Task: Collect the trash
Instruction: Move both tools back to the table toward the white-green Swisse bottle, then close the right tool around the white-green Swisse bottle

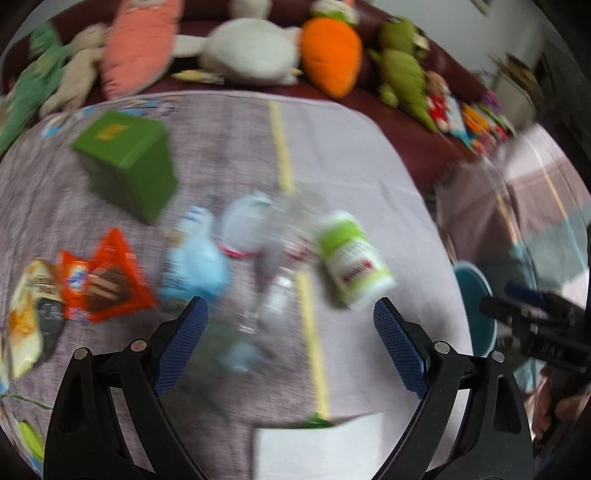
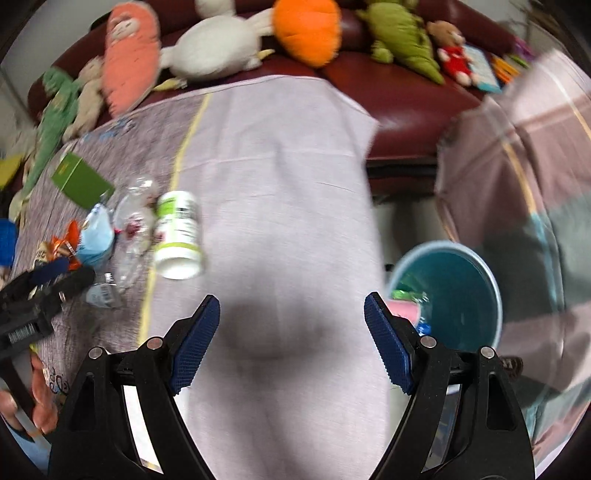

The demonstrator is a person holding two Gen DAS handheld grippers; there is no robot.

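A: Left gripper [image 1: 290, 319], state?
B: Fingers spread wide, nothing held. It hangs above the trash pile on the cloth-covered table [image 1: 351, 155]: clear plastic bottle [image 1: 273, 295], blue packet [image 1: 195, 266], white-and-green bottle [image 1: 351, 258] lying on its side

A: Other litter?
B: Orange wrapper [image 1: 107, 277] and green box [image 1: 129, 162] to the left (frame blurred, labels unreadable)

A: Right gripper [image 2: 291, 319]?
B: Jaws apart, empty, over bare cloth. Teal bin [image 2: 461, 291] just right of it, beside the table, some wrappers inside. Plush toys [image 2: 306, 26] on the far sofa
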